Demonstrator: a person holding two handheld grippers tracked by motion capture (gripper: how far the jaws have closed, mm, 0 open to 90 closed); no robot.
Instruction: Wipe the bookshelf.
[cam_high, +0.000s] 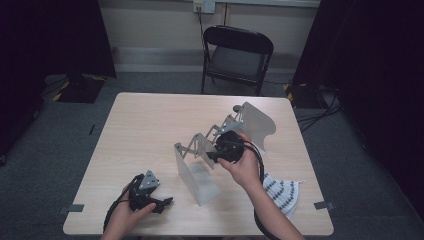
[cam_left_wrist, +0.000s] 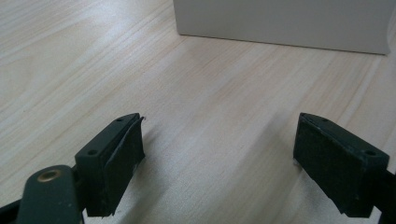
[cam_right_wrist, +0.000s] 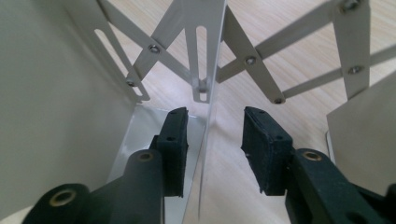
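An expanding metal rack stands slantwise on the table, its upright plates joined by scissor links (cam_right_wrist: 252, 60). Its near end plate (cam_high: 195, 172) faces me and its far end plate (cam_high: 257, 120) is toward the back right. My right gripper (cam_high: 215, 152) reaches into the rack's middle. In the right gripper view, my right gripper (cam_right_wrist: 215, 130) straddles a thin middle divider plate (cam_right_wrist: 212, 93) edge-on, with a gap on both sides, so the pads do not press it. My left gripper (cam_high: 167, 202) rests open at the table's front left, its jaws (cam_left_wrist: 219, 135) wide over bare wood, pointing at the near end plate (cam_left_wrist: 280, 21).
A striped cloth (cam_high: 282, 192) lies at the front right of the table (cam_high: 145, 125), beside my right forearm. A black folding chair (cam_high: 235, 55) stands beyond the far edge. Cables trail from both grippers.
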